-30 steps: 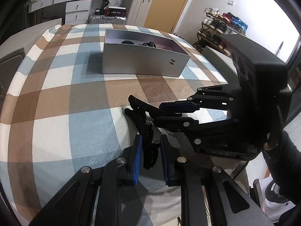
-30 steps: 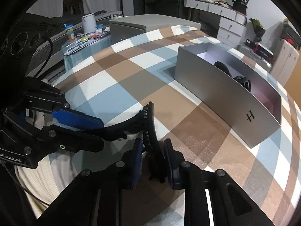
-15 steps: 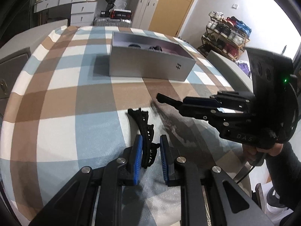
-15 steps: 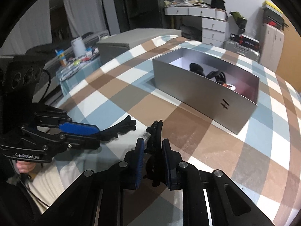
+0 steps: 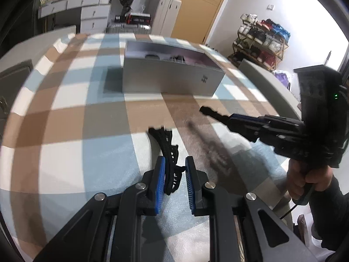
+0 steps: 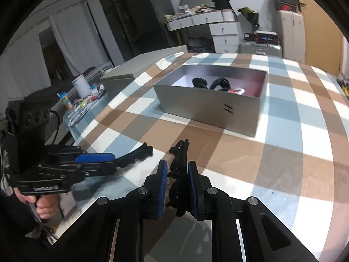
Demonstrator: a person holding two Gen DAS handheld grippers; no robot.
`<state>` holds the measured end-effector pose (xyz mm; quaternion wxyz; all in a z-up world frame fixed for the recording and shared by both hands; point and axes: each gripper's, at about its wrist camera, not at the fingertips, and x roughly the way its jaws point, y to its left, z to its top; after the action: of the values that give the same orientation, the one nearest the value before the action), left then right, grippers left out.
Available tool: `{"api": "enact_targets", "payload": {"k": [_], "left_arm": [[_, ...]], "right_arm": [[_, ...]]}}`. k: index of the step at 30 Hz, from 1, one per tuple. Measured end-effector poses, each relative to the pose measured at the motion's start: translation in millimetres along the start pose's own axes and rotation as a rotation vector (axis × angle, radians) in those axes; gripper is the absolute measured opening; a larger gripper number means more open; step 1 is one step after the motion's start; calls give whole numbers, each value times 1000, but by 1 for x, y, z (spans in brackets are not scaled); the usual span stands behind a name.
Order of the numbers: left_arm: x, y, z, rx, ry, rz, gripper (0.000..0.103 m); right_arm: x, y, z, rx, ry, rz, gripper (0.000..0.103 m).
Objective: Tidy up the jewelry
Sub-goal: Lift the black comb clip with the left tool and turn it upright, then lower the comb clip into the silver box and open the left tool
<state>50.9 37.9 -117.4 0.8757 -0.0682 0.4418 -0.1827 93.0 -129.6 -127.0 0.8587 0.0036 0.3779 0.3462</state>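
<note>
My left gripper (image 5: 174, 174) is shut on a black curved hair clip (image 5: 168, 150) and holds it just above the checked tablecloth (image 5: 91, 118). My right gripper (image 6: 177, 181) is shut on a second black hair clip (image 6: 180, 159), lifted above the cloth. Each gripper shows in the other's view: the right one at the right of the left wrist view (image 5: 205, 110), the left one at the left of the right wrist view (image 6: 148, 149). The open silver box (image 6: 209, 107) stands further back and holds black hair pieces (image 6: 218, 83); it also shows in the left wrist view (image 5: 170, 78).
White drawers (image 5: 91, 15), suitcases (image 5: 128, 27) and a shoe rack (image 5: 259, 41) stand beyond the table. A cluttered side table (image 6: 80, 104) with a white cup is at the left in the right wrist view. The table edge curves close on the right in the left wrist view.
The two grippers have drawn apart, each with its own clip. The right gripper has risen and pulled back to the right, facing the box.
</note>
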Motion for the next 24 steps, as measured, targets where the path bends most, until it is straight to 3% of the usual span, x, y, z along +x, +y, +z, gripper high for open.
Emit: {"api": "enact_targets", "payload": {"k": [5, 10, 12, 14, 15, 19, 21, 24], "left_arm": [[13, 3, 4, -14, 39, 21, 14], [21, -10, 12, 37, 56, 57, 32], [24, -15, 14, 65, 54, 93, 32], [27, -18, 15, 86, 61, 135, 26], [28, -18, 15, 97, 65, 165, 10], [25, -12, 18, 87, 65, 174, 10], [17, -14, 19, 105, 29, 194, 10], [4, -15, 25, 95, -23, 162, 10]], "right_arm": [[-2, -4, -4, 40, -14, 11, 18], [-3, 0, -5, 32, -30, 18, 18], [-4, 0, -5, 40, -38, 16, 18], [-4, -1, -5, 49, -42, 18, 18], [-4, -2, -5, 52, -47, 17, 18], [-10, -1, -2, 53, -66, 20, 18], [-16, -2, 1, 63, -88, 16, 18], [-31, -5, 8, 93, -141, 34, 18]]}}
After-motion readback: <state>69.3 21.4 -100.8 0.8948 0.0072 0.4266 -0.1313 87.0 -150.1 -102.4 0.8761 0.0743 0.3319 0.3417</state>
